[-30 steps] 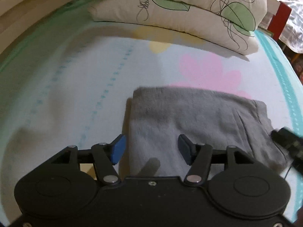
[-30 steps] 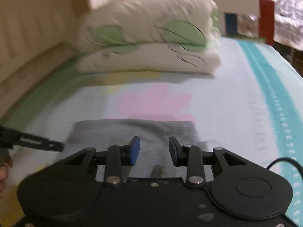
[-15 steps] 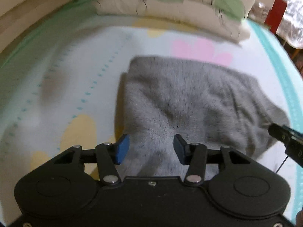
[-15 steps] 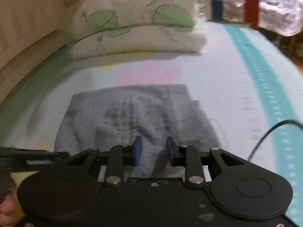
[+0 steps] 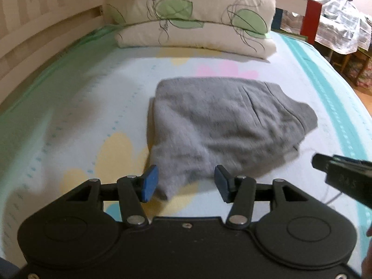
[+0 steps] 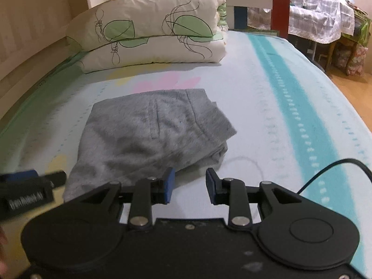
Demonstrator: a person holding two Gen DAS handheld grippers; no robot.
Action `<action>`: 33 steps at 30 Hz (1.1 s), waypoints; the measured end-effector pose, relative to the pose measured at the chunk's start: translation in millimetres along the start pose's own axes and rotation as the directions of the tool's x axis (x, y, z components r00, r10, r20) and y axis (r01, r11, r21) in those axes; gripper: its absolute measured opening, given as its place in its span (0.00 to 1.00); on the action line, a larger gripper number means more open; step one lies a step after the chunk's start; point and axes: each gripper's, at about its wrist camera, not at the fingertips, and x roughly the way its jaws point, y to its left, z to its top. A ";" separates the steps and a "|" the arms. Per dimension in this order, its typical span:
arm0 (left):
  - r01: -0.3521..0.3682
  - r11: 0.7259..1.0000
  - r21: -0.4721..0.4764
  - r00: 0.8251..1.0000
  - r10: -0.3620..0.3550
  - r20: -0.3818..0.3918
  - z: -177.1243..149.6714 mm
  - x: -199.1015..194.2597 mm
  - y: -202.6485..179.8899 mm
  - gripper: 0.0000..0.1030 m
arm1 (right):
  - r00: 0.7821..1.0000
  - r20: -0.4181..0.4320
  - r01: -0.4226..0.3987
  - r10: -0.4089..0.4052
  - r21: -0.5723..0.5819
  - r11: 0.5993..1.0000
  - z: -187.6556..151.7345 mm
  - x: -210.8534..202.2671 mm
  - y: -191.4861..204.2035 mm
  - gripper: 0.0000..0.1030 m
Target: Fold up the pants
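The grey pants point(image 5: 220, 125) lie folded into a compact bundle on the bed; they also show in the right wrist view point(image 6: 148, 130). My left gripper point(image 5: 184, 182) is open and empty, just short of the bundle's near edge. My right gripper point(image 6: 188, 184) is open and empty, at the bundle's near right corner, clear of the cloth. The right gripper's tip shows at the right of the left wrist view point(image 5: 341, 169). The left gripper's tip shows at the left of the right wrist view point(image 6: 28, 186).
A folded white quilt with green leaf prints point(image 5: 190, 21) lies at the head of the bed point(image 6: 290, 97). A wooden headboard point(image 5: 41, 30) runs along the left. A black cable point(image 6: 330, 169) trails on the sheet at right. Cluttered furniture point(image 6: 325, 23) stands beyond the bed.
Both grippers have pulled back from the pants and opened wider. The bundle lies further ahead of the fingers than before, no longer under them.
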 end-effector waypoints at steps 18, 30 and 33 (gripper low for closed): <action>0.010 0.998 -0.062 0.999 -0.013 -0.045 -11.7 13.7 14.7 0.57 | 0.999 -0.001 0.043 -0.043 -0.040 0.998 -5.8 -2.6 12.2 0.31; -0.002 0.999 -0.038 1.000 0.001 -0.025 -12.0 10.2 13.7 0.57 | 0.999 0.015 0.029 -0.029 -0.051 0.998 -5.6 -7.7 13.2 0.31; -0.004 0.999 -0.036 1.000 0.004 -0.018 -11.8 8.7 13.0 0.57 | 0.999 0.018 0.027 -0.027 -0.053 0.998 -5.0 -8.8 13.9 0.31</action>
